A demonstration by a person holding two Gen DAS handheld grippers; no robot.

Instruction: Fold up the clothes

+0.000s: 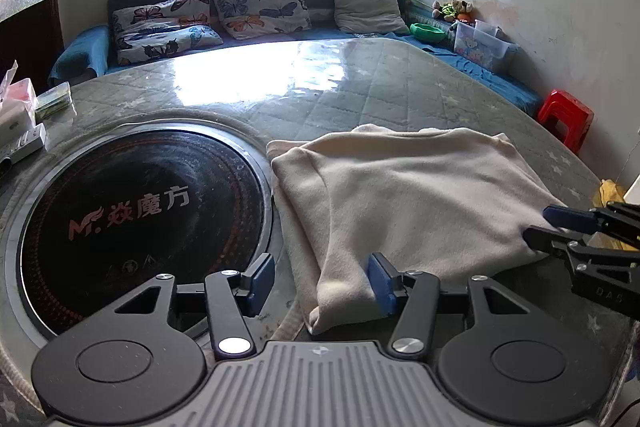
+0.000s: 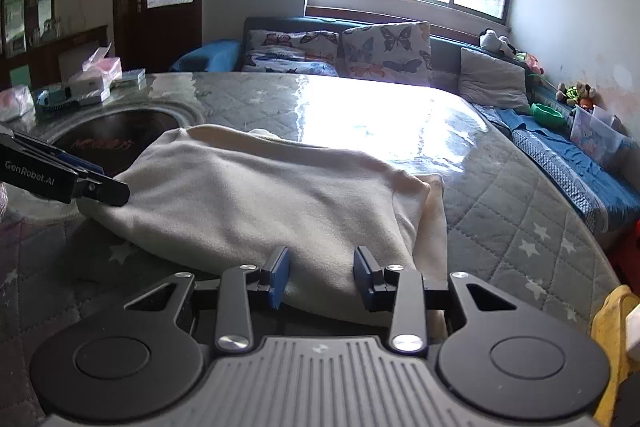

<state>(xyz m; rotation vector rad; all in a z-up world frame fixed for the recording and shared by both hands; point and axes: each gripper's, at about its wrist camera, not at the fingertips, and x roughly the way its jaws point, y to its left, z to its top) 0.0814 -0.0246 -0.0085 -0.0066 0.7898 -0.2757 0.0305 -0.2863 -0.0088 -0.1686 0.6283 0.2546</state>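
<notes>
Left wrist view first: your left gripper stands with its jaws apart, straddling the near left corner of the cream garment. That cloth lies already doubled into a rough rectangle on the quilted table cover, filling the centre and right of the frame, its long axis running from lower left toward upper right. The round hotplate sits just beside the garment's left edge, so you have little spare room on that side. At the right edge of the frame your right gripper meets the garment's near right corner; whether it pinches cloth there is hard to tell from this angle.

Right wrist view next: the same right gripper shows its jaws apart with the garment's near hem between them, not closed on it. The left gripper enters at middle left, its tip touching the far corner. Open cover stretches beyond the garment toward the upper centre, bright with window glare, and that is your freest room. Both grippers sit about equally close to the near hem.
</notes>
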